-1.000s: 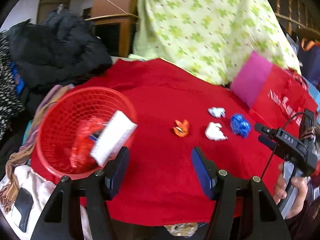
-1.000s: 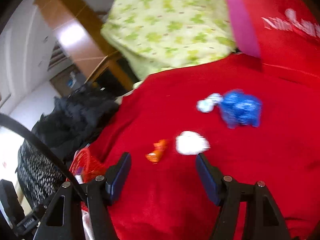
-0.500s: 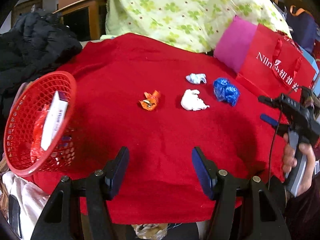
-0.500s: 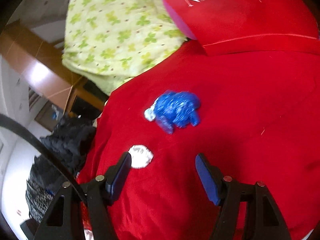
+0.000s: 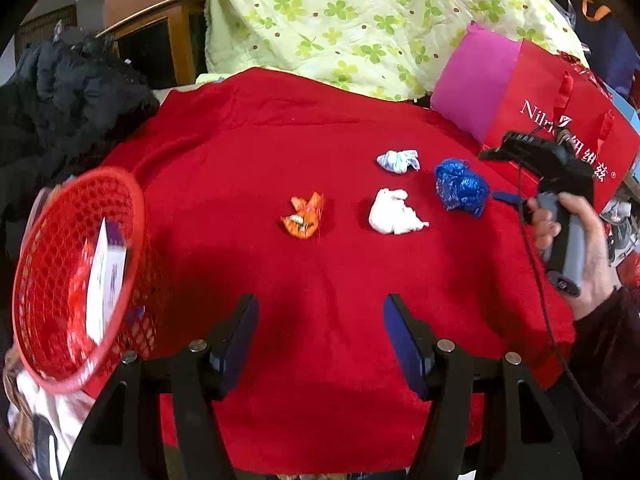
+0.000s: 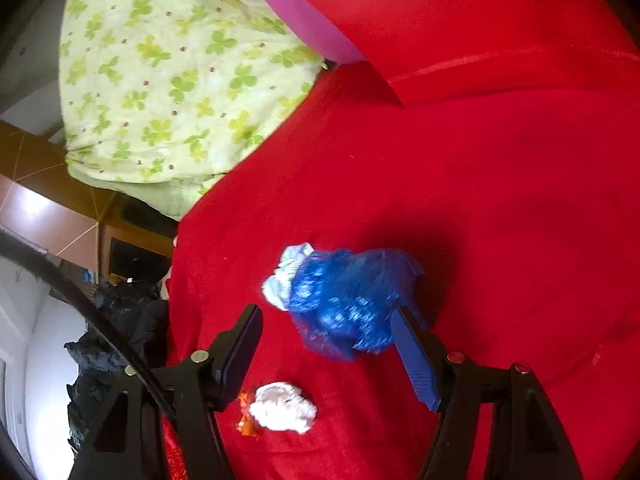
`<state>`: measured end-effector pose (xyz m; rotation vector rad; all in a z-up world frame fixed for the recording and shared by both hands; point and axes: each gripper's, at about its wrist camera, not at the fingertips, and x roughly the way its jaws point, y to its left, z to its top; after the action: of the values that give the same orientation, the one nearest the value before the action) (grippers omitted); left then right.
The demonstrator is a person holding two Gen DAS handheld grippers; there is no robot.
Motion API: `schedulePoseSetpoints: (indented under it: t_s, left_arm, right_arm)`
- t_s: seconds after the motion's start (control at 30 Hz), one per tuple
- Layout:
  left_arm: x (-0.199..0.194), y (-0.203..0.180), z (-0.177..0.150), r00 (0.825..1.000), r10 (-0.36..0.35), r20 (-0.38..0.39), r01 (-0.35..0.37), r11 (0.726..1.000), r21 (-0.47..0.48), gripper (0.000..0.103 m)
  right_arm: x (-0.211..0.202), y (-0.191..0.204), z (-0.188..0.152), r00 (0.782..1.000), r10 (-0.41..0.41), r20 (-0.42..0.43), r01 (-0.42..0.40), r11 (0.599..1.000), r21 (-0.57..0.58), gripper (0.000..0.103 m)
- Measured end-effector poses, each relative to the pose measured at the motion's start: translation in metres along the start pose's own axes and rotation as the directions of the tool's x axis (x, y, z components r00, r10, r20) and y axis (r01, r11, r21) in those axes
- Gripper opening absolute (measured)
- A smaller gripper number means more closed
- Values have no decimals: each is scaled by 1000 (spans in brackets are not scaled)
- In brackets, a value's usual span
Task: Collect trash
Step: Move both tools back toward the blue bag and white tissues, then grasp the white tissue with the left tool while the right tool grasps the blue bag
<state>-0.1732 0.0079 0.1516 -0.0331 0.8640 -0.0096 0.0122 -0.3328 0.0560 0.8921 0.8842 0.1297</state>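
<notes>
Since a second ago the left gripper (image 5: 320, 340), jaws released and empty, has swung off the red basket (image 5: 76, 280). Right gripper (image 6: 326, 344), jaws released, apparently straddles the blurred blue wad (image 6: 344, 300); closing off-centre could nudge it away.

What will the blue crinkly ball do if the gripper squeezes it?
The blue crumpled ball looks like thin wadded plastic, so it will probably squash easily and weigh little. Its shiny wrinkles suggest it may be a bit slippery. Being lumpy, it likely won't roll far.
</notes>
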Motion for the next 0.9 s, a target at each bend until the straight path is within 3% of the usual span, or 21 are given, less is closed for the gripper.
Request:
schedulePoseSetpoints:
  t_s: [0.13,0.27,0.5,0.6,0.63,0.7,0.9]
  left_arm:
    - [18,-12,33,1000,2,29,-4,999,42,67]
    - [52,-28,72,1000,2,24,-4,997,78,68]
    - [138,-84,143,999,15,-45,-6,978,207,68]
    - [177,-112,161,994,71,-85,-43,956,289,68]
    - [188,-118,165,992,80,-101,-46,951,306,68]
    - [209,-128,172,985,100,-141,-50,946,321,68]
    - [246,-148,186,979,100,-178,-41,950,308,68]
  right_arm:
    - [25,-21,7,999,-5,-34,7,998,57,71]
    - [45,-37,17,994,46,-99,-34,992,118,71]
    - [66,-40,16,968,97,-234,-68,989,130,71]
    - [68,-40,16,963,104,-250,-77,990,115,68]
    - [69,-40,17,960,111,-257,-85,990,110,60]
    - [68,-40,20,955,130,-268,-105,989,104,54]
    - [46,-48,33,974,94,-206,-81,994,73,53]
